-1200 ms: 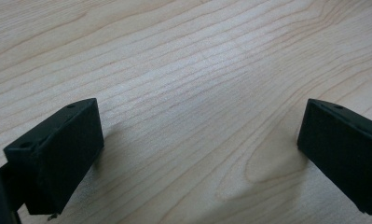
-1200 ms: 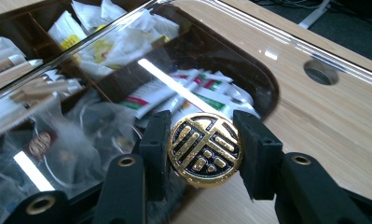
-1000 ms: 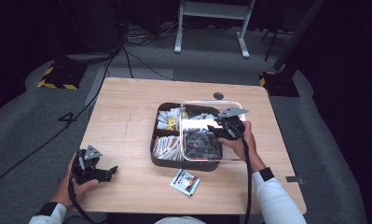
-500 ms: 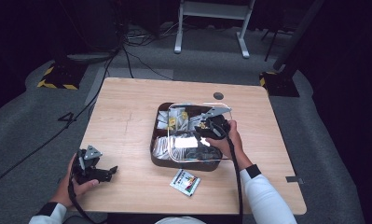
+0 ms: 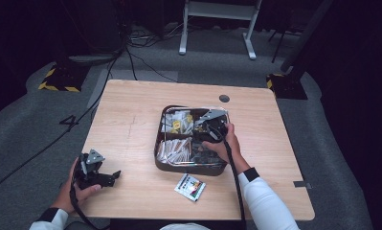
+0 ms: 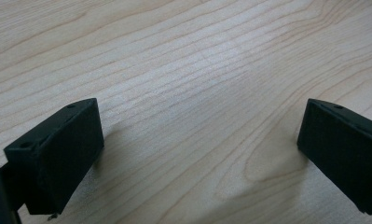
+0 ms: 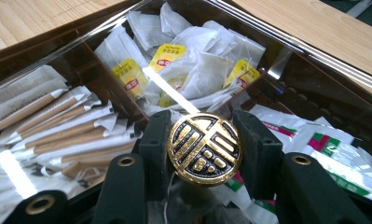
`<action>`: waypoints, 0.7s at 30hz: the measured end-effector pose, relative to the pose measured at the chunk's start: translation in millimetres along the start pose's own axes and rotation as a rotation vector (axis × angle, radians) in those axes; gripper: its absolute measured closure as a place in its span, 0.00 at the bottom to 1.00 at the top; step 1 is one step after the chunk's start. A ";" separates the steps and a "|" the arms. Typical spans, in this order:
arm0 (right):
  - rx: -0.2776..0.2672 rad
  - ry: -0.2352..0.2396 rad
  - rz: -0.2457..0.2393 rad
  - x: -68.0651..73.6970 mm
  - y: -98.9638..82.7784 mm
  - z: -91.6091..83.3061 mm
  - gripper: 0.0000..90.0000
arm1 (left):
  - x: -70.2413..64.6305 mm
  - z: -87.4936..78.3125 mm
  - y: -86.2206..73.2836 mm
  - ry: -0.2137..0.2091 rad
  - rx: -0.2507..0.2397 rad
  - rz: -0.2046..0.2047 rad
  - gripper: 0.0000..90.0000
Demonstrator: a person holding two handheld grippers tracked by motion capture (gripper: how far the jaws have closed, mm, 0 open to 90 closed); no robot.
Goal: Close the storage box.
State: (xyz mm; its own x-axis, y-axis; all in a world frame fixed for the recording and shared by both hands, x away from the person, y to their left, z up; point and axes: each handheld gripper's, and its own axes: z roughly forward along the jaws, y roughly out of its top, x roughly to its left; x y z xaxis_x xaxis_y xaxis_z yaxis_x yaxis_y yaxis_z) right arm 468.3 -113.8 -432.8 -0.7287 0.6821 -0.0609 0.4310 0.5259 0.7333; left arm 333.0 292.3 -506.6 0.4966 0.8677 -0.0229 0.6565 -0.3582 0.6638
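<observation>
A dark brown compartment box (image 5: 161, 162) sits at the middle of the wooden table (image 5: 131, 110). A clear lid (image 7: 286, 79) with a round gold knob (image 7: 204, 148) lies over it. My right gripper (image 5: 211, 128) is above the box, and its jaws press the knob from both sides (image 7: 204, 135). Through the lid I see yellow-tagged tea bags (image 7: 193, 70), paper-wrapped sticks (image 7: 67, 126) and green-and-red sachets (image 7: 330, 144). My left gripper (image 5: 113, 177) rests near the table's front left corner, its jaws wide apart over bare wood (image 6: 197, 154).
One loose sachet (image 5: 189, 186) lies on the table in front of the box. A round cable hole (image 5: 224, 98) sits near the far edge. Cables trail from both grippers toward the front edge.
My right gripper has carried the clear lid leftward and down from a tilted position at the box's right side until it covers the box. The left gripper has stayed put.
</observation>
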 end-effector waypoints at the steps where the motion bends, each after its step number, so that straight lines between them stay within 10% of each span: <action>1: -0.004 -0.002 0.001 0.9 0.9 1.5 0.66 | 0.0 0.0 0.0 0.000 0.000 -0.001 0.01; 21: 0.018 -0.063 0.047 17.2 8.5 8.9 0.66 | 0.0 -0.5 -0.1 -0.003 0.004 0.002 0.01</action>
State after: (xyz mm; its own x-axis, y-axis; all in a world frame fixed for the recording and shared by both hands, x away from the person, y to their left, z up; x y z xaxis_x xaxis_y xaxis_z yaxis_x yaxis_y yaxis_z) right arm 464.1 -93.1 -433.7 -0.6725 0.7368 -0.0698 0.4739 0.5011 0.7241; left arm 332.7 292.5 -506.3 0.4999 0.8658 -0.0239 0.6579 -0.3617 0.6606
